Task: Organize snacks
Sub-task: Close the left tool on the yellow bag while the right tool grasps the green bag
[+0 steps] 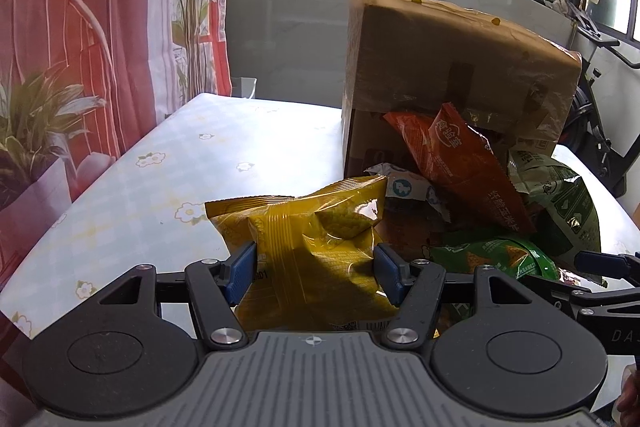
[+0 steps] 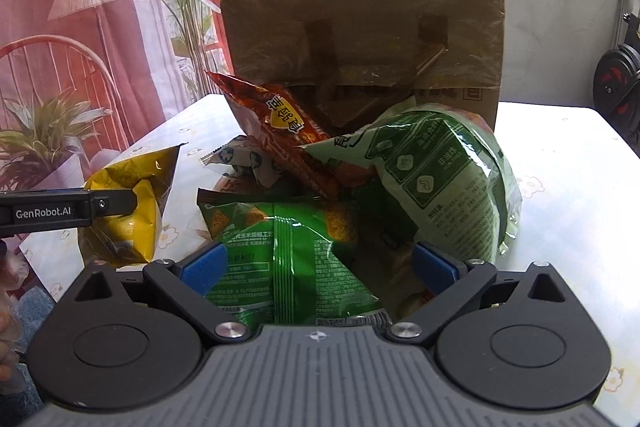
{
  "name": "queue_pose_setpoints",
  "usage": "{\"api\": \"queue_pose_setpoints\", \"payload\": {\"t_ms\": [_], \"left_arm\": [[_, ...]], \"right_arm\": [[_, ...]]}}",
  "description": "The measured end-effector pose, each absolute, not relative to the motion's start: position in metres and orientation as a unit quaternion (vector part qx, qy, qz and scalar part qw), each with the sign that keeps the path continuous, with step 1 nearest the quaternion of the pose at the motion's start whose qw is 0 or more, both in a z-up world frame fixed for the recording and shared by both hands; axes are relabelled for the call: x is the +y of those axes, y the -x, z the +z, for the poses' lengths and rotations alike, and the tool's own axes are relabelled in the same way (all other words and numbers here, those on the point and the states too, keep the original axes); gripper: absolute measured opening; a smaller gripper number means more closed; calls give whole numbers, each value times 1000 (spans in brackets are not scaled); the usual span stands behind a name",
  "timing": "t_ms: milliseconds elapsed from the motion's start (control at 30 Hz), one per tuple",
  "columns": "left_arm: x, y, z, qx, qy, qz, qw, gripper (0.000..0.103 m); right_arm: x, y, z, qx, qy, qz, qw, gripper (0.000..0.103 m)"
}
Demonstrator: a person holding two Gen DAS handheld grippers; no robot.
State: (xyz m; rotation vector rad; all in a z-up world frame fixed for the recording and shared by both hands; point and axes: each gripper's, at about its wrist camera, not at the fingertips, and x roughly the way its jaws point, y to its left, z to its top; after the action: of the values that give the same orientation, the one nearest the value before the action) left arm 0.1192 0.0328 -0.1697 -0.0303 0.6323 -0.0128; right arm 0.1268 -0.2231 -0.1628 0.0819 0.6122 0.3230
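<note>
A yellow snack bag [image 1: 312, 219] sits crumpled between the blue pads of my left gripper [image 1: 315, 273], which is shut on it just above the table. The same bag [image 2: 136, 195] shows at the left of the right wrist view, with a left finger [image 2: 80, 207] across it. My right gripper [image 2: 320, 267] stands open over a green chip bag [image 2: 288, 251] that lies between its fingers; the right pad is clear of it. Behind lie an orange-red bag [image 2: 288, 131], a large pale green bag [image 2: 440, 167] and a white-blue wrapper [image 2: 244, 159].
A taped cardboard box [image 2: 360, 27] stands behind the pile with its opening towards me. The table [image 2: 560, 167] has a pale flowered cloth. A printed curtain [image 1: 80, 27] hangs at the left, and an exercise bike [image 1: 600, 131] stands at the right.
</note>
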Motion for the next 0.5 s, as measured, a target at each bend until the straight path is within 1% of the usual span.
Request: {"api": "queue_pose_setpoints", "payload": {"t_ms": [133,200,300,500], "left_arm": [[33,-119,-171,311,15,-11,950,66],[34,-117,-172,312,16,-10,950,66],[36,-117,-174,317,18,-6,948,66],[34,-120,-177,327,17,-1,945,66]], "right_arm": [[-216,-139,-167,301,-50,173,936,97],[-214,-142,-171,304,-64,187,932,92],[-212,-144,-178,321,-78,203,922,87],[-215,-137,-180,314,-89,207,922,85]]}}
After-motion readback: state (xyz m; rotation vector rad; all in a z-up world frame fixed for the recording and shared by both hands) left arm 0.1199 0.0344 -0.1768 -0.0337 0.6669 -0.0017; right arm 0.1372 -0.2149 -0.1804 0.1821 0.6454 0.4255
